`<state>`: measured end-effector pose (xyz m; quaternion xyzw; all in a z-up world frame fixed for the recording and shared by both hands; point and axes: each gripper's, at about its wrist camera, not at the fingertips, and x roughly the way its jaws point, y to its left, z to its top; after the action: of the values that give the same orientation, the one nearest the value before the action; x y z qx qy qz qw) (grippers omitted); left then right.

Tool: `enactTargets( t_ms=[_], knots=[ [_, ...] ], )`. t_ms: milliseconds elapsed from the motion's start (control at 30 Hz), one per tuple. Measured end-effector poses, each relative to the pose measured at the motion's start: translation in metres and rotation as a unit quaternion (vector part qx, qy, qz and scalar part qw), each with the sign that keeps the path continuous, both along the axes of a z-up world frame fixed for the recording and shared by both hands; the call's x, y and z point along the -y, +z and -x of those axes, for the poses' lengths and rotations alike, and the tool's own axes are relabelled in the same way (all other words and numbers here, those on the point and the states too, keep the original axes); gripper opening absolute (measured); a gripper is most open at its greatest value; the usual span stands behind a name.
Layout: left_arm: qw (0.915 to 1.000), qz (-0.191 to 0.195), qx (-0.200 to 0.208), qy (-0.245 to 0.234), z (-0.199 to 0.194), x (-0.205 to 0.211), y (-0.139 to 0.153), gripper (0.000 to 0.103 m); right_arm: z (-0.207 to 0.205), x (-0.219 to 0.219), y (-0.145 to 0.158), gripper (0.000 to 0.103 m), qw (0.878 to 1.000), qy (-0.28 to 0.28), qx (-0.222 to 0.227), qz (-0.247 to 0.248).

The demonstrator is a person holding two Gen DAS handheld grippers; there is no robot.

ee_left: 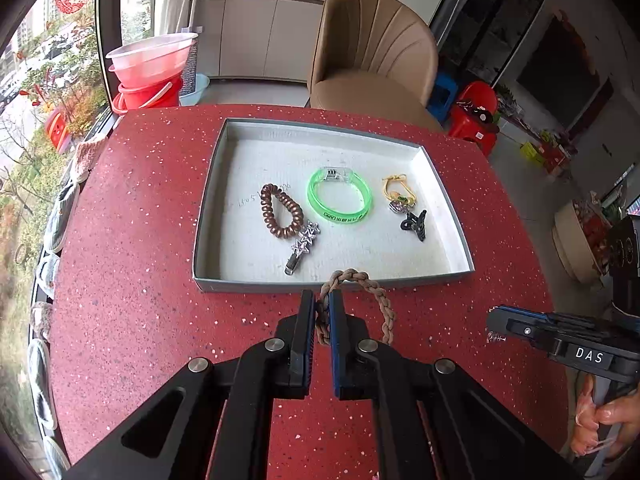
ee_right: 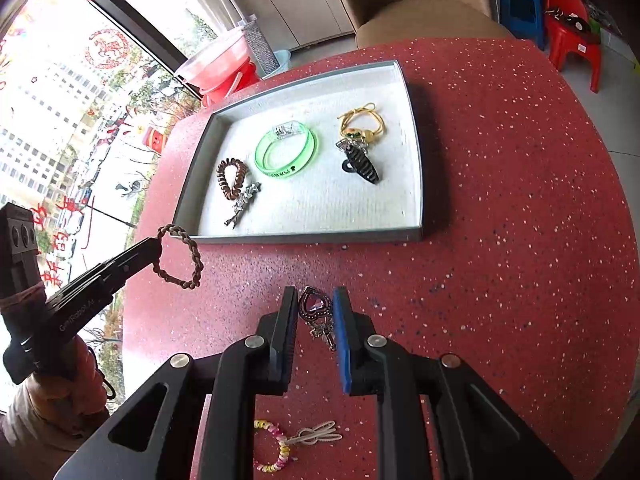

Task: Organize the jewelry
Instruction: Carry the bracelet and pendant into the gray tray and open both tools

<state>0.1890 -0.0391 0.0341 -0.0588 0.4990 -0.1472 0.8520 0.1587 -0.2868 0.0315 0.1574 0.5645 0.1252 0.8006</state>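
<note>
The left gripper (ee_left: 322,300) clamps a braided brown hair tie (ee_left: 362,286) above the tray's near rim. The right gripper (ee_right: 316,304) pinches a heart-shaped pendant (ee_right: 316,306); its dangling charm is hard to make out. Five pieces lie in the grey tray (ee_right: 320,236) on the red speckled table (ee_right: 500,200). Two more hair ties (ee_right: 296,440) sit half-hidden under the right gripper. A beige chair (ee_left: 372,60) stands beyond.

A lived-in home: beyond the hand-held gripper, past the red speckled desk (ee_left: 132,208), stand a tan upholstered chair (ee_left: 372,56), pale cabinets (ee_left: 256,36), stacked plastic basins (ee_left: 148,68) and a red child's stool (ee_left: 476,112).
</note>
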Motion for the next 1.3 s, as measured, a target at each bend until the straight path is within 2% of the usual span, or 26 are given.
enactTargets(
  t_ms=[233, 600, 967, 1300],
  knots=[
    [0.9998, -0.016, 0.006, 0.013, -0.036, -0.004, -0.004, 0.025, -0.041, -0.011, 0.002, 0.019, 1.0, 0.004, 0.01, -0.009],
    [0.9983, -0.047, -0.017, 0.029, -0.076, -0.009, -0.037, 0.025, -0.09, -0.022, -0.025, 0.019, 1.0, 0.004, -0.014, -0.019],
    [0.9964, -0.069, -0.04, 0.03, -0.094, -0.003, -0.064, 0.025, -0.112, -0.023, -0.053, 0.019, 0.999, 0.011, -0.039, -0.015],
    [0.9942, -0.088, -0.05, 0.037, -0.103, 0.004, -0.076, 0.025, -0.121, -0.012, -0.07, 0.019, 0.999, 0.003, -0.05, 0.003]
  ],
)
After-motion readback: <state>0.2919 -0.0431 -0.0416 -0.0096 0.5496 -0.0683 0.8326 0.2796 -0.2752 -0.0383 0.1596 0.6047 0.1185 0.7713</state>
